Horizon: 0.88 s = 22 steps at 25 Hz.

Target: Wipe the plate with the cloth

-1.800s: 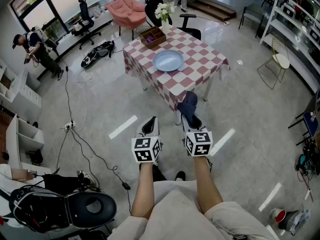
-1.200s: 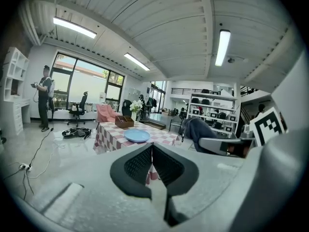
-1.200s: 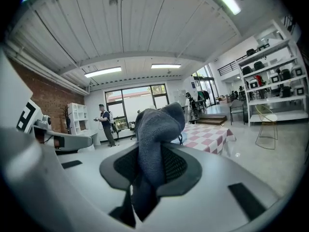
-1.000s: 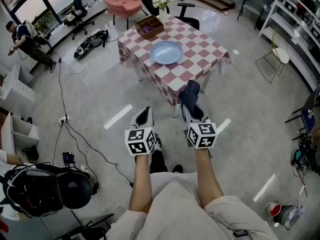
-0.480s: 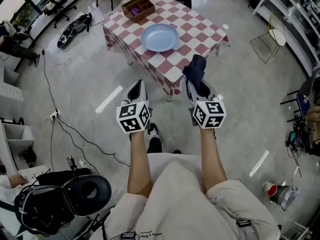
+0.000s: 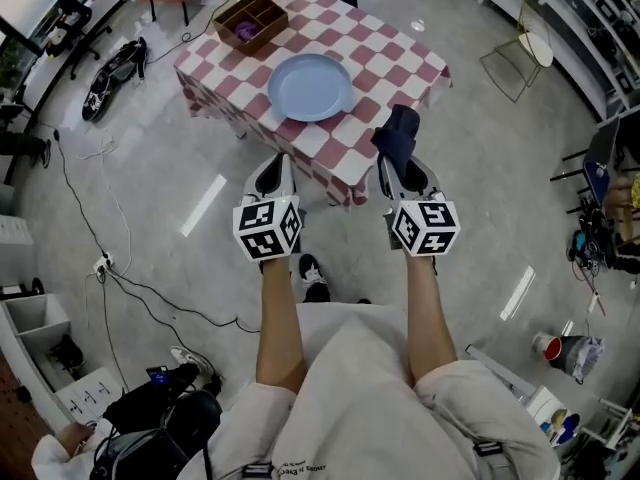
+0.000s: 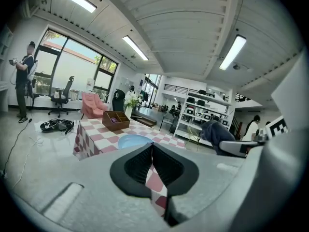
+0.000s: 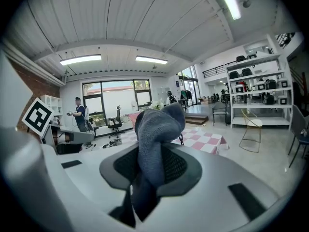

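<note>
A pale blue plate (image 6: 311, 86) lies on the red-and-white checked table (image 6: 400, 63), near its front edge; it also shows just past my left jaws as the plate (image 7: 133, 141). My right gripper (image 6: 401, 160) is shut on a dark blue cloth (image 6: 396, 131), which bunches up above the jaws over the table's front right corner. In the right gripper view the cloth (image 8: 153, 129) fills the middle and hides the plate. My left gripper (image 6: 275, 173) is shut with nothing in it, short of the table's front edge.
A brown wooden box (image 6: 249, 20) with compartments stands at the table's far side, with a vase of white flowers (image 7: 131, 100) beside it. Cables (image 6: 130, 278) run over the floor at left. A gold wire chair (image 6: 520, 53) and shelving (image 8: 253, 88) stand to the right.
The table and plate have come nearer as the person walked up to them. Both grippers now reach the table's front edge; the cloth stays in the right gripper.
</note>
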Each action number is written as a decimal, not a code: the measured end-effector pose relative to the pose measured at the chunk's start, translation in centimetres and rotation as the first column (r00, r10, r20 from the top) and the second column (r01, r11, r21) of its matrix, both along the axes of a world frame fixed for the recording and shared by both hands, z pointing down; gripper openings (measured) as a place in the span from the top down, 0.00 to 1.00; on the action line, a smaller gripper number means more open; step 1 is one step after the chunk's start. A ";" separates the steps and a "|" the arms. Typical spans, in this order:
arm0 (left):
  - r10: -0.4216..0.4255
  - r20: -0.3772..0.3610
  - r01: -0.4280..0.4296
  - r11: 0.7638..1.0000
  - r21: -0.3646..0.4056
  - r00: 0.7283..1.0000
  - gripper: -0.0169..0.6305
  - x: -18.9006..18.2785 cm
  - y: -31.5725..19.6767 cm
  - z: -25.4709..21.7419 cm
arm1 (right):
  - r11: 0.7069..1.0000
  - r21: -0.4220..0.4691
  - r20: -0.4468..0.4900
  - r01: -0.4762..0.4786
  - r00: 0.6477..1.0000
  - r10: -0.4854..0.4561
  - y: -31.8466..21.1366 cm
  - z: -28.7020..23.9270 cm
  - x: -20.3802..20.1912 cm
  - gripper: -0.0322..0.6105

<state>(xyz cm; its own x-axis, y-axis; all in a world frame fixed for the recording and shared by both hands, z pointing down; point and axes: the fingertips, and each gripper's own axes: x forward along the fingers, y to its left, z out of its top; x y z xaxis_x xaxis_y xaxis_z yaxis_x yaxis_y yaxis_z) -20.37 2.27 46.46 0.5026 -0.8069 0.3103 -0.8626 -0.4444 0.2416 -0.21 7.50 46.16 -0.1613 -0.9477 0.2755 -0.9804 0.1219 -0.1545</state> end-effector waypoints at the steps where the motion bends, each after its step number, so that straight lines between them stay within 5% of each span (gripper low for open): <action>1: 0.008 0.003 -0.008 1.000 -0.003 1.000 0.96 -0.3 -0.8 0.2 | 1.000 -0.004 0.001 -0.010 1.000 0.010 -0.6 0.2 -0.2 0.79; 13: 0.061 -0.019 -0.062 0.997 -0.055 0.998 0.96 -3.3 -6.5 2.6 | 0.998 -0.027 -0.008 -0.049 0.999 0.049 -5.5 0.9 -2.4 0.79; 22: 0.042 0.013 -0.041 0.999 -0.032 0.999 0.96 -3.7 -10.5 2.7 | 1.000 0.001 0.015 0.006 1.000 -0.006 -10.4 1.4 -3.2 0.79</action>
<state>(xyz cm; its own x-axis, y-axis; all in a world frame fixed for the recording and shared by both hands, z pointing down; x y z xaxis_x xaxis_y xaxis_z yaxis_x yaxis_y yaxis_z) -24.10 -8.20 49.20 0.5311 -0.7750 0.3426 -0.8469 -0.4721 0.2448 -3.41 -2.93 47.61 -0.1715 -0.9470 0.2717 -0.9772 0.1284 -0.1692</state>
